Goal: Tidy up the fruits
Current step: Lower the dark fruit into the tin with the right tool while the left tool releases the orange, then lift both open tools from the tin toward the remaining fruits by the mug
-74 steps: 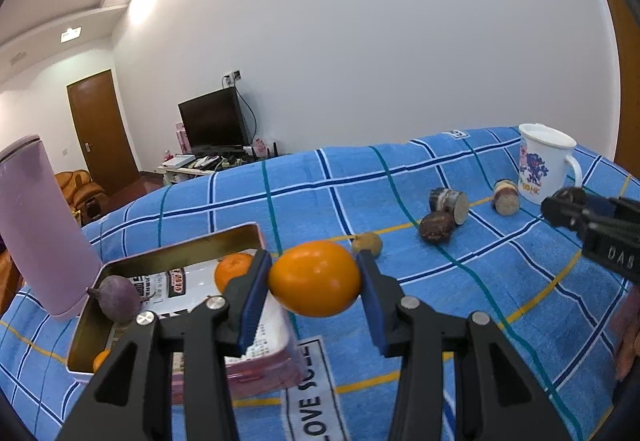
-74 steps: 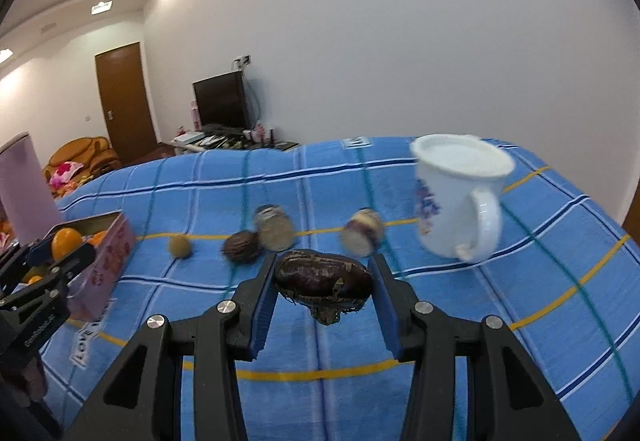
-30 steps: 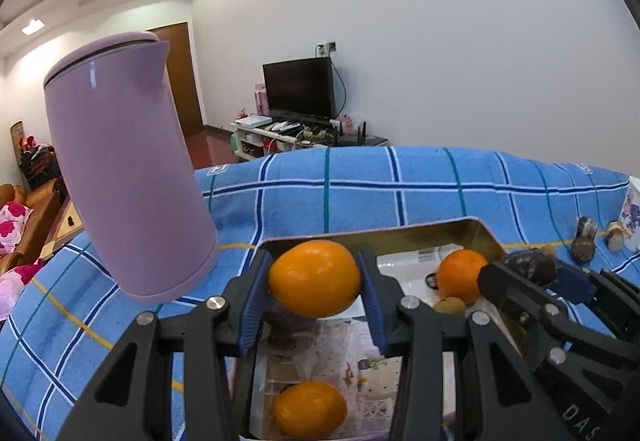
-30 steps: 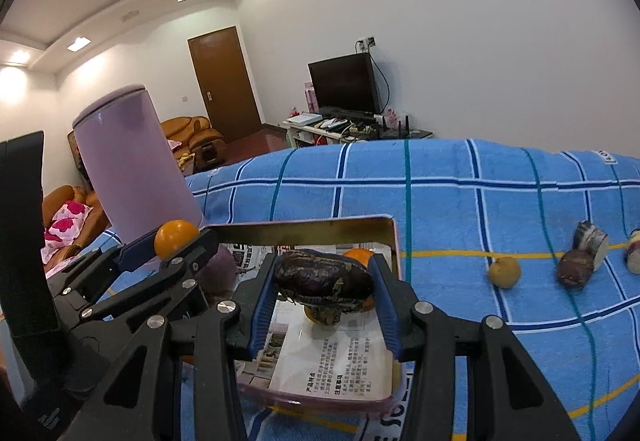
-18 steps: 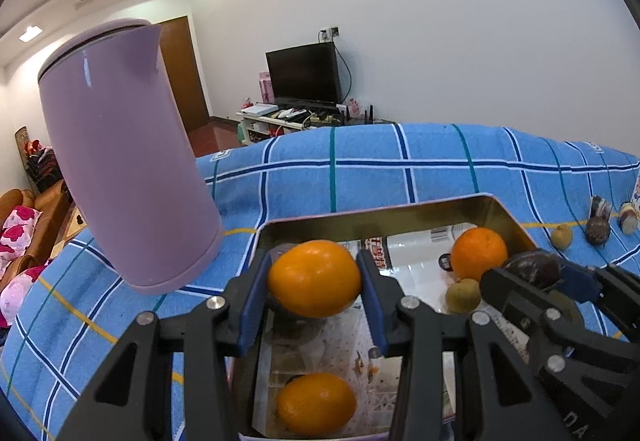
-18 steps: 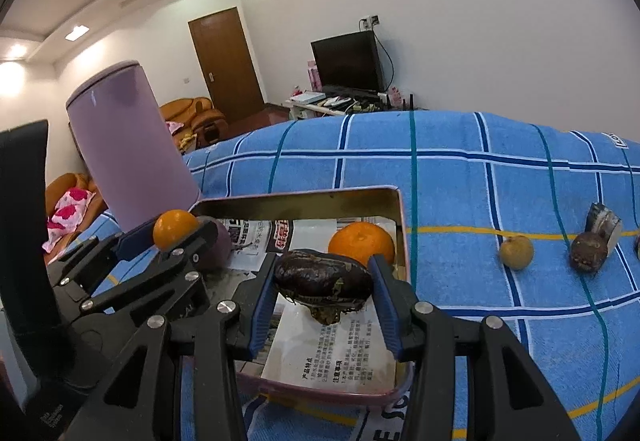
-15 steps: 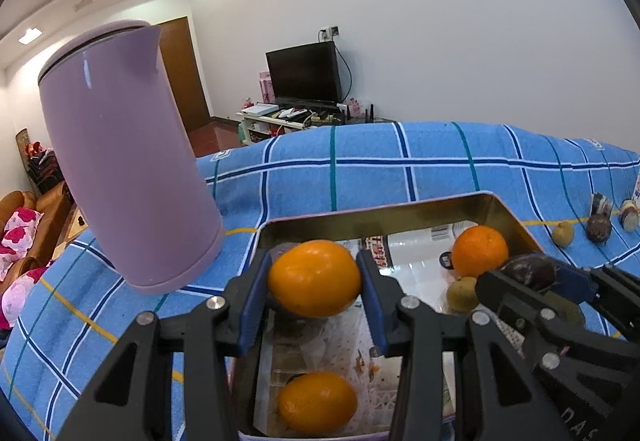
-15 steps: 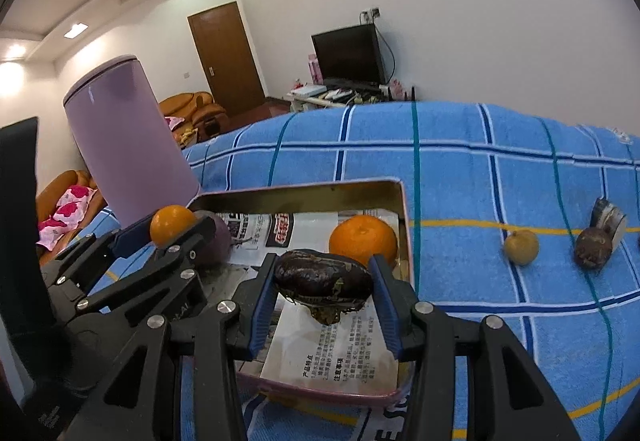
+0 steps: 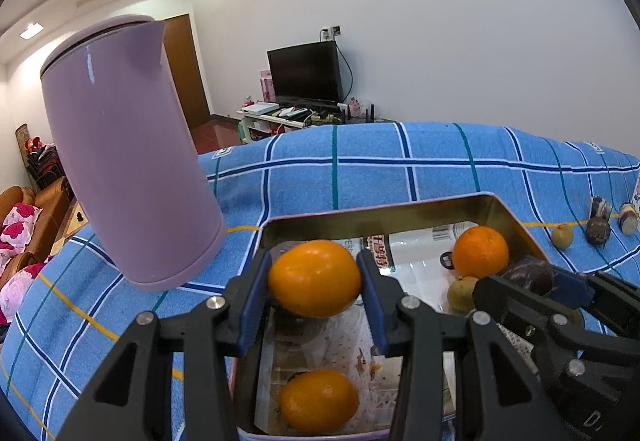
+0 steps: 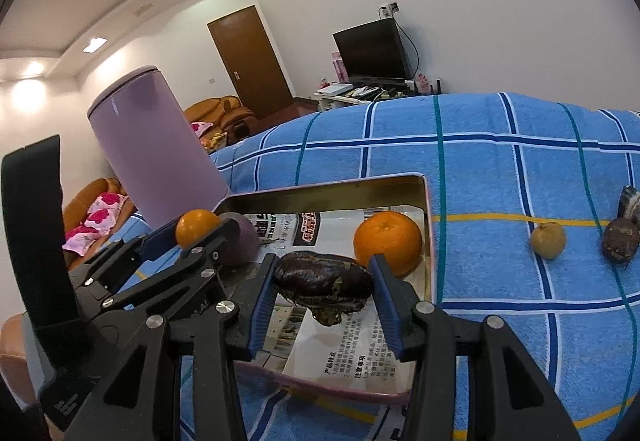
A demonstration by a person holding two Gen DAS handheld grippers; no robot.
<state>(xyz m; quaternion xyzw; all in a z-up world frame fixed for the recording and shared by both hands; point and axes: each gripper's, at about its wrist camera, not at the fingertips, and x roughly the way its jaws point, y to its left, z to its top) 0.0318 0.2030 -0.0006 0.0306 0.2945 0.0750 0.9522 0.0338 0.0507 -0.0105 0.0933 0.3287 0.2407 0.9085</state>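
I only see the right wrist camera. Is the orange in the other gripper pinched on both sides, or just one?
Observer: Both. In the left wrist view, the left gripper has a blue pad against each side of the held orange, above the tin.
Child: Is any fruit down there that I can't see?
Observer: Yes, another orange lies at the near end of the tin, below the held one.
Child: Anything hiding behind my dark fruit?
Observer: A small yellow-brown fruit sits in the tin beside the orange you do see.
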